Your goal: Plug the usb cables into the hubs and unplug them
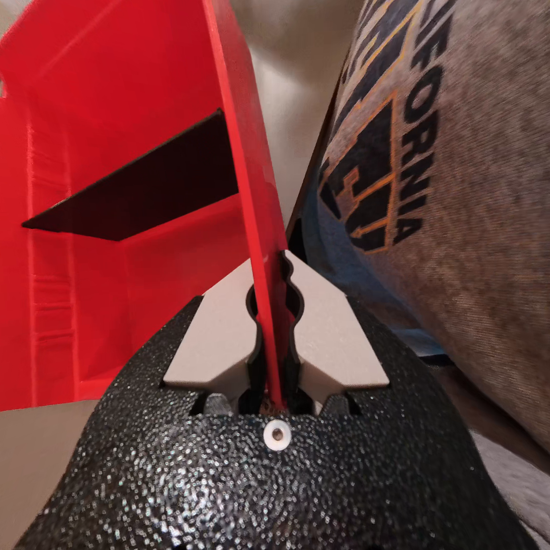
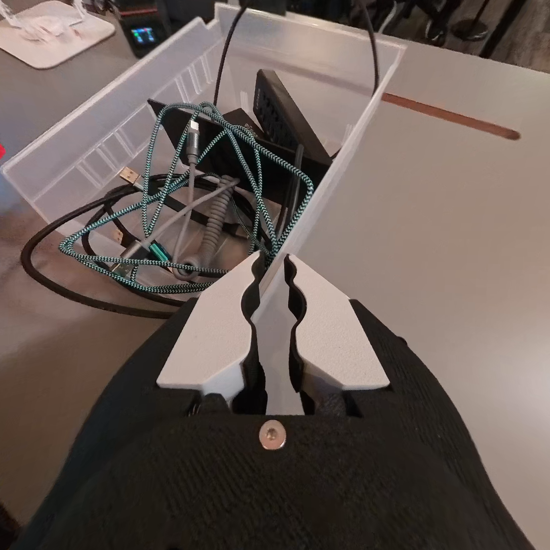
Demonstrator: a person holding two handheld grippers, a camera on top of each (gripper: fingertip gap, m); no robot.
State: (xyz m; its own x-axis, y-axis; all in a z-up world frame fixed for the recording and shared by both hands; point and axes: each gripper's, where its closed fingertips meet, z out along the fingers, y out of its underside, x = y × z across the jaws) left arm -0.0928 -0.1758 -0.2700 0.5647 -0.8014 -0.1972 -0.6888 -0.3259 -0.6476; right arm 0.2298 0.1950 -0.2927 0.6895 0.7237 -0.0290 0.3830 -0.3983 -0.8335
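Observation:
My left gripper (image 1: 268,259) is shut on the side wall of a red bin (image 1: 119,119) that has a black divider (image 1: 143,184) inside; the bin fills the left of the left wrist view. My right gripper (image 2: 272,256) is closed on the right wall of a translucent white bin (image 2: 342,163). That bin holds two black USB hubs (image 2: 276,104) (image 2: 238,148) leaning at the back, and a tangle of cables: a teal braided cable (image 2: 253,154), a grey coiled cable (image 2: 217,214), a black cable (image 2: 59,232). Loose plugs (image 2: 131,175) lie unplugged.
A person's grey printed shirt (image 1: 446,178) is close on the right of the left gripper. A white flat surface (image 2: 431,208) with a brown slot (image 2: 446,116) lies right of the white bin. A white tray (image 2: 59,38) and a small screen device (image 2: 143,35) stand at the far left. One gripper's finger ends stand about 50 cm off the other's.

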